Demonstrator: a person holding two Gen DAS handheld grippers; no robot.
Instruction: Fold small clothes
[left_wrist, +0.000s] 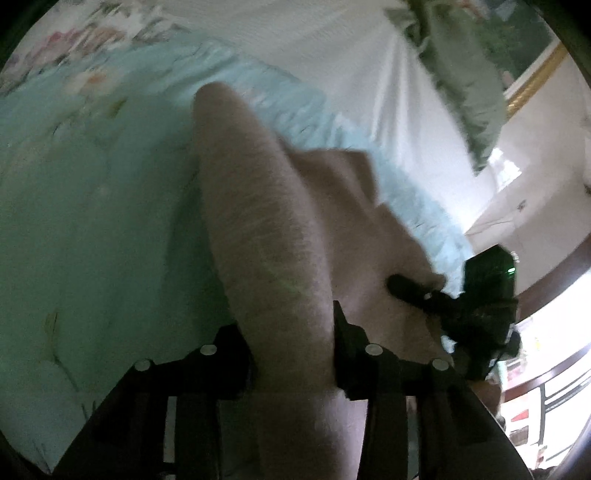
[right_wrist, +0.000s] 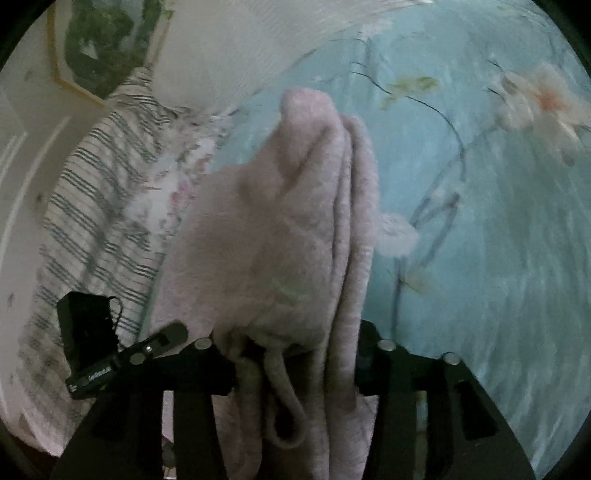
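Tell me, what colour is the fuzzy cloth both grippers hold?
Pale pink. The fuzzy knit cloth shows best in the right wrist view, over a light blue flowered bedspread.

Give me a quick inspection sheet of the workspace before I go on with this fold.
Surface: bed with light blue floral quilt, rumpled.
Job's things: pink fuzzy garment, bunched, held off the quilt by both grippers; drawstring loop hangs below.
Clutter: striped cloth at the bed's edge.
Grippers: left gripper shut on the garment; right gripper shut on it too.
Cables: nothing seen.
Surroundings: gold-framed picture on a pale wall; white sheet behind.
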